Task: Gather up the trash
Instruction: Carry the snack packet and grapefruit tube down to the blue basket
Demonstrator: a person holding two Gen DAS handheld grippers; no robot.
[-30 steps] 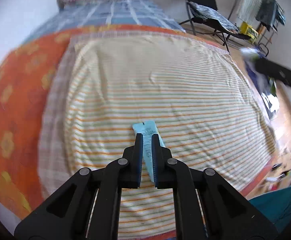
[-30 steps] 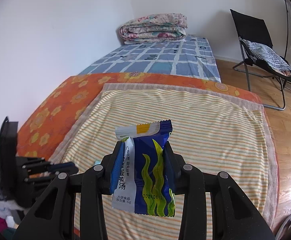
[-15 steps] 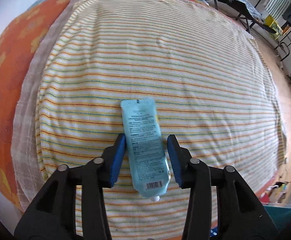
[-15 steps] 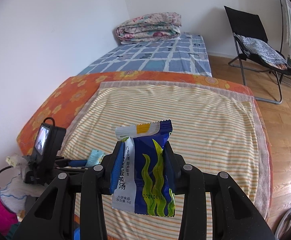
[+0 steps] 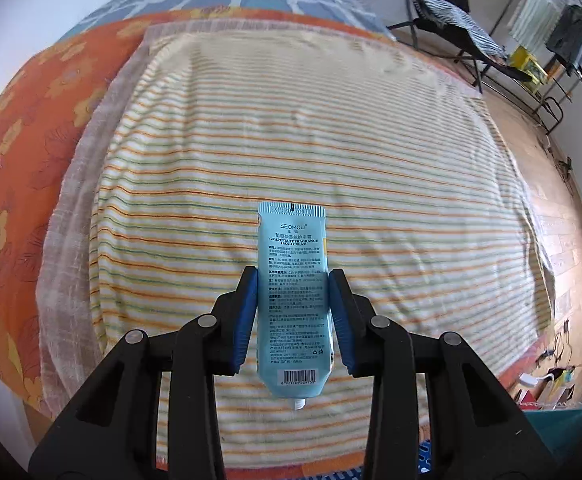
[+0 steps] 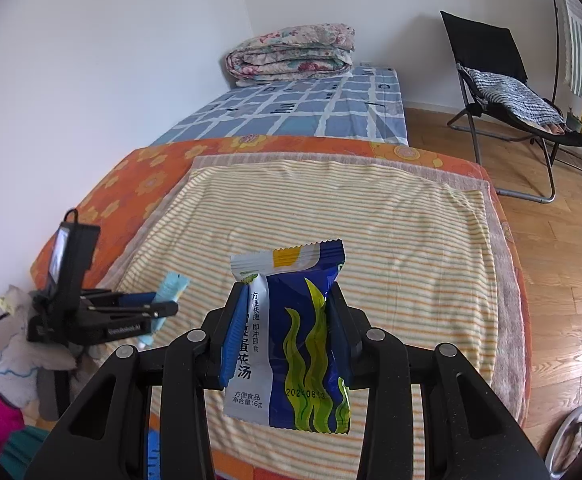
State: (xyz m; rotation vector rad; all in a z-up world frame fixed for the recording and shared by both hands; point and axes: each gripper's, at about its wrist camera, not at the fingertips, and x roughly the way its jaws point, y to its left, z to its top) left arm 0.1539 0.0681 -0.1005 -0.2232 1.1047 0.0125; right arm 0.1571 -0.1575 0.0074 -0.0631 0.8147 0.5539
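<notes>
The left gripper point(image 5: 293, 280), low in the frame, is closing its jaws around a light-blue hand cream tube point(image 5: 294, 300), the pads at its flanks, so it can come off the striped towel point(image 5: 331, 120). The right gripper point(image 6: 287, 300), at bottom centre, pinches a blue soup packet point(image 6: 307, 344) upright above the towel, likely awaiting disposal.

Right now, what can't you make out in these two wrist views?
- Trash bin: in neither view, so the drop spot is unknown.
- Hand cream tube: left wrist view doesn't settle whether the closing left gripper presses it; in the right view its own fingers cover most of it.
- Snack packet in the right gripper: back face hidden.
- Person: only cloth at the right view's lower left edge.
</notes>
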